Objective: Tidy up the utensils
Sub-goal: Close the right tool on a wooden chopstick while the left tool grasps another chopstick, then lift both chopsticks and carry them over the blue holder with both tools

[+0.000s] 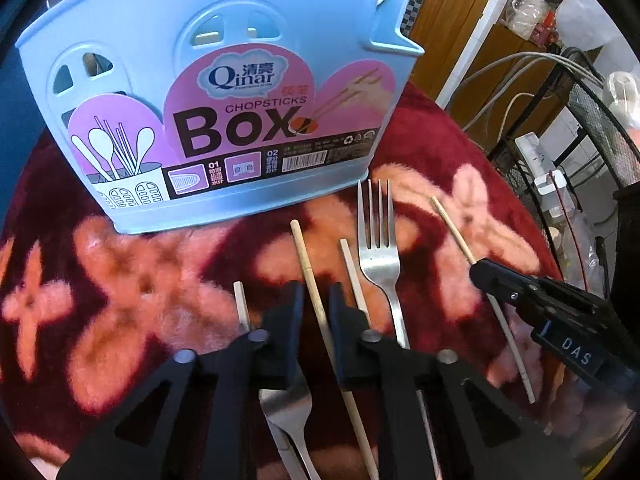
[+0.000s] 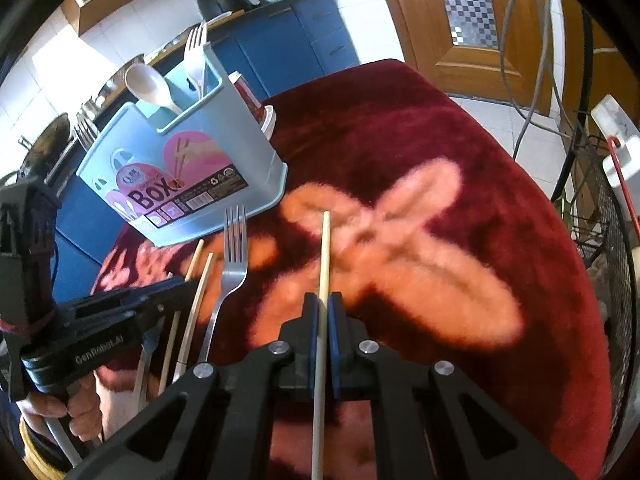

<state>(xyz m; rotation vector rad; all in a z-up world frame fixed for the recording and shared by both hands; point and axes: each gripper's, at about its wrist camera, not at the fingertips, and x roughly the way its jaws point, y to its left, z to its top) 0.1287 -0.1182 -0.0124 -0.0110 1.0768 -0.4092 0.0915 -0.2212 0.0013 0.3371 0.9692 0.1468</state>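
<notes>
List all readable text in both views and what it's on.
"Qinar", "CHOPSTICKS", "Box", "01", "02": sticker on the blue utensil box
"DAS": label on the right gripper
"GenRobot.AI": body of the left gripper
Chinese characters, fine print, barcode digits on the sticker: too small to read.

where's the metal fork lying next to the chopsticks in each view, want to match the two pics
Left wrist view: the fork lies centre right, tines toward the blue chopsticks box, just right of the left gripper.
Right wrist view: the same fork lies left of centre, left of the right gripper and the chopstick it grips.
Shared landmark: the blue chopsticks box, just beyond the tines in both.
</notes>
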